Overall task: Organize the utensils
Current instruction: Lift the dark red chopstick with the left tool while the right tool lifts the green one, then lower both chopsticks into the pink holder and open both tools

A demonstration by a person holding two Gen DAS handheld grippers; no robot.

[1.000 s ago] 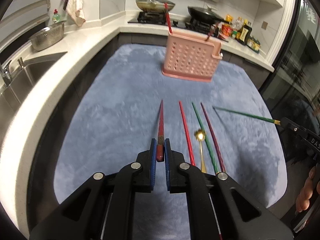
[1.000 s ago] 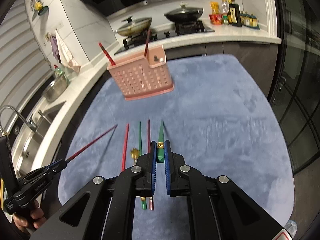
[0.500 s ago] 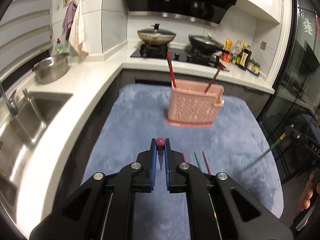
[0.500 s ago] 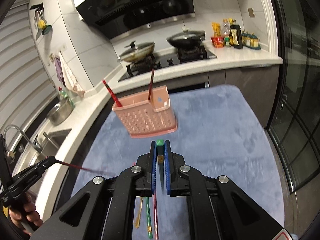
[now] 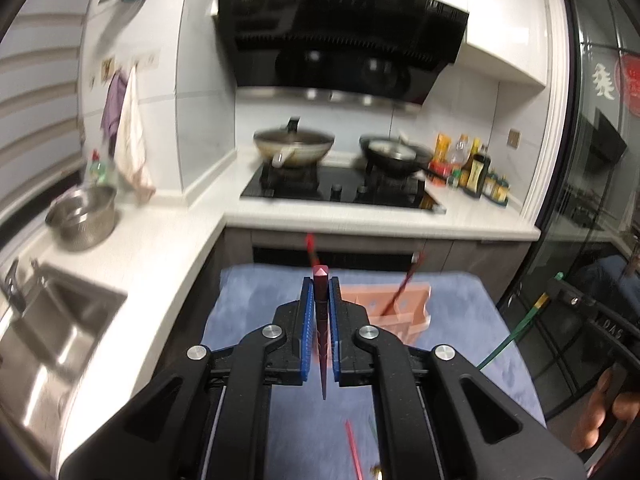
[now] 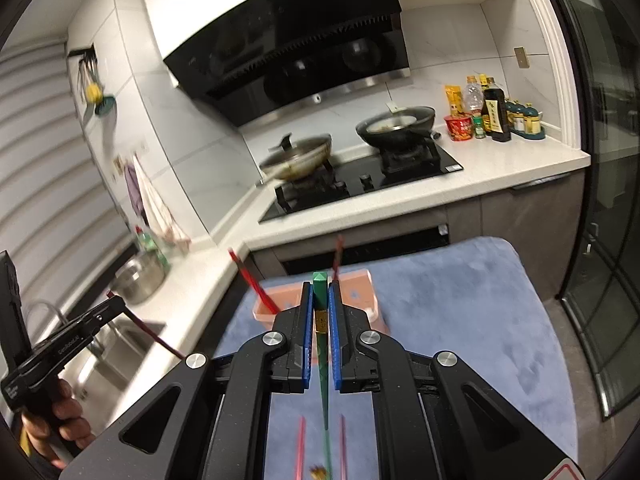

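L gripper: pinching maroon chopstick, thick end fwd, tip hanging under jaws
L view: pink basket on blue mat, just past fingers
R gripper: pinching green chopstick
R view: basket behind jaws, 2 red sticks upright in it

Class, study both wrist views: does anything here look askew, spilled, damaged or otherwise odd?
Nothing is spilled or damaged. The two chopsticks in the pink basket lean at different angles, and loose utensils lie on the blue mat.
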